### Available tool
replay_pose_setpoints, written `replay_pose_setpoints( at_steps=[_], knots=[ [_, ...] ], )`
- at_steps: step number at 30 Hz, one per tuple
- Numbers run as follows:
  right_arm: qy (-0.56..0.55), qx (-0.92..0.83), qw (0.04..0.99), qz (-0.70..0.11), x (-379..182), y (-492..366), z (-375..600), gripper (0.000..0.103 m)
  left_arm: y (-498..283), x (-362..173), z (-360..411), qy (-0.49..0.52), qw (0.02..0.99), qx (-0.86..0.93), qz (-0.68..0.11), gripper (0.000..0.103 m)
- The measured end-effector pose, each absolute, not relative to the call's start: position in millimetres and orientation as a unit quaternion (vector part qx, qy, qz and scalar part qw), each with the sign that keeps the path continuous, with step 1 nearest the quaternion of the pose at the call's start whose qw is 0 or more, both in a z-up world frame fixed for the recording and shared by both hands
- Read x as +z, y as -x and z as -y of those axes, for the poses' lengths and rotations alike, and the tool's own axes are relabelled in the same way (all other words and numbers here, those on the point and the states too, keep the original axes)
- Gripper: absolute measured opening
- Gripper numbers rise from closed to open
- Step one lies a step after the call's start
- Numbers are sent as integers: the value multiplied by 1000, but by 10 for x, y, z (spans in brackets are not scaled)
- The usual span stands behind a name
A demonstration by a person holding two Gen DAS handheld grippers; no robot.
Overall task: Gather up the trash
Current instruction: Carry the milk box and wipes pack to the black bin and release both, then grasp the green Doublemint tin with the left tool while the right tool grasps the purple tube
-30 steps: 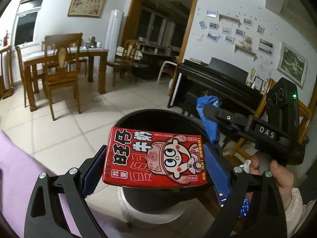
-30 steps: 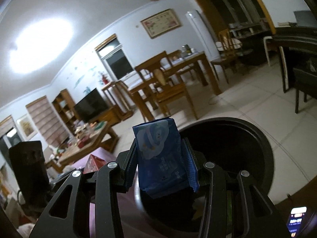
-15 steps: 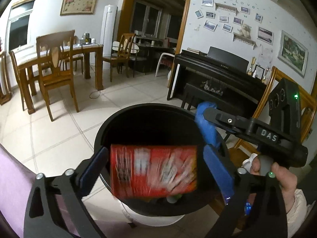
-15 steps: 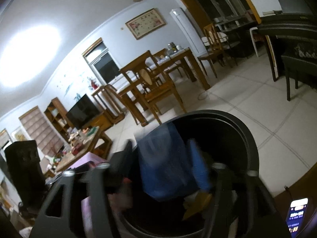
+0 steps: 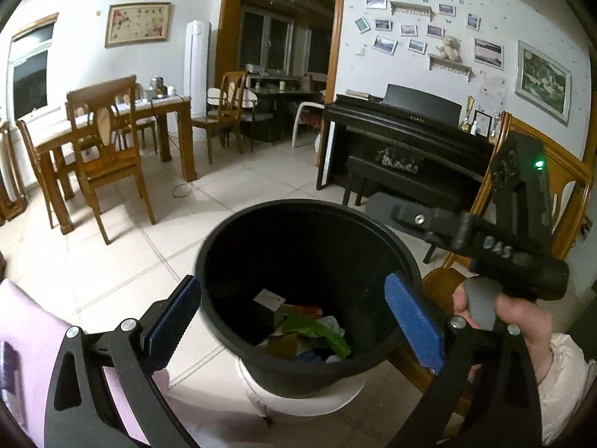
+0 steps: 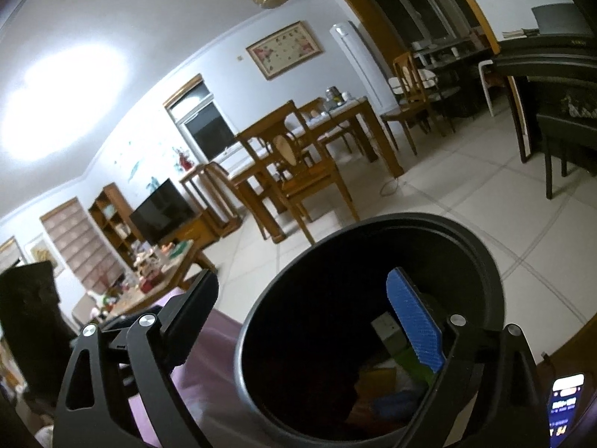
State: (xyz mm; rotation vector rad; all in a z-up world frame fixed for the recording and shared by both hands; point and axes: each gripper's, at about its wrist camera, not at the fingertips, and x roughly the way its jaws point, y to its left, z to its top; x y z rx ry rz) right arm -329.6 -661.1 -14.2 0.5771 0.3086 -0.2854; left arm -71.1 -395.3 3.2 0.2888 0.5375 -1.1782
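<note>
A black trash bin point(image 5: 238, 246) stands on the tiled floor, seen from above in both wrist views; it also shows in the right wrist view point(image 6: 481, 261). Several pieces of trash point(image 5: 309, 332) lie at its bottom, among them green wrapping and small cartons. My left gripper point(image 5: 294, 321) hangs open and empty over the bin mouth. My right gripper point(image 6: 302, 317) is open and empty over the bin too; it shows from the side in the left wrist view point(image 5: 481, 246), at the bin's right rim.
A purple cloth point(image 5: 26, 336) covers the surface at lower left. A wooden chair point(image 5: 552, 186) stands right of the bin, a black piano point(image 5: 403, 142) behind it. A dining table with chairs point(image 5: 108, 138) is at far left. A lit phone point(image 6: 565, 407) lies at lower right.
Both grippers opened over the bin. The red carton fell from the left gripper and the blue carton from the right gripper into the bin.
</note>
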Motion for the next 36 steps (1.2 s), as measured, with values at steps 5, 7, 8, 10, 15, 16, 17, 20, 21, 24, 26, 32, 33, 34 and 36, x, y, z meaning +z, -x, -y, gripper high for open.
replay_pose_setpoints(
  at_steps=[5, 7, 8, 10, 15, 16, 17, 20, 21, 24, 26, 32, 33, 34, 36],
  knots=[
    [-267, -127, 940, -170, -71, 3028, 6414, 91, 638, 119, 3589, -122, 805, -527, -243, 98],
    [-259, -117, 942, -178, -43, 2883, 6257, 91, 556, 137, 3369, -108, 813, -515, -249, 98],
    [-255, -112, 943, -182, -26, 2815, 6183, 91, 530, 143, 3300, -104, 816, -511, -250, 98],
    [-244, -100, 945, -192, -1, 2654, 6006, 91, 427, 147, 3039, -89, 827, -493, -255, 98],
    [-208, -70, 950, -222, 41, 2150, 5445, 90, 129, 104, 2319, -63, 865, -419, -269, 98],
    [-204, -58, 950, -230, 37, 2018, 5309, 90, 61, 87, 2173, -58, 872, -402, -273, 98],
    [-201, -48, 949, -236, 39, 1913, 5197, 90, -35, 59, 1956, -52, 884, -374, -277, 98],
    [-185, -16, 948, -257, 45, 1566, 4817, 83, -246, 6, 1496, -41, 905, -312, -286, 98],
    [-179, -4, 948, -264, 41, 1471, 4700, 82, -342, -26, 1293, -36, 911, -288, -293, 98],
    [-167, 40, 940, -294, -9, 1088, 4284, 75, -591, -115, 849, -29, 921, -227, -315, 98],
    [-158, 56, 934, -314, -34, 847, 4036, 70, -782, -219, 589, -27, 919, -196, -342, 98],
    [-131, 82, 913, -377, -237, 101, 3360, 60, -1129, -494, 300, -29, 899, -178, -399, 96],
    [-127, 84, 909, -387, -286, -6, 3278, 58, -1161, -514, 308, -33, 897, -180, -402, 93],
    [-117, 83, 905, -400, -343, -150, 3176, 57, -1193, -526, 334, -36, 895, -182, -405, 89],
    [-100, 76, 898, -423, -450, -388, 3018, 55, -1270, -586, 330, -35, 887, -191, -418, 71]
  ],
)
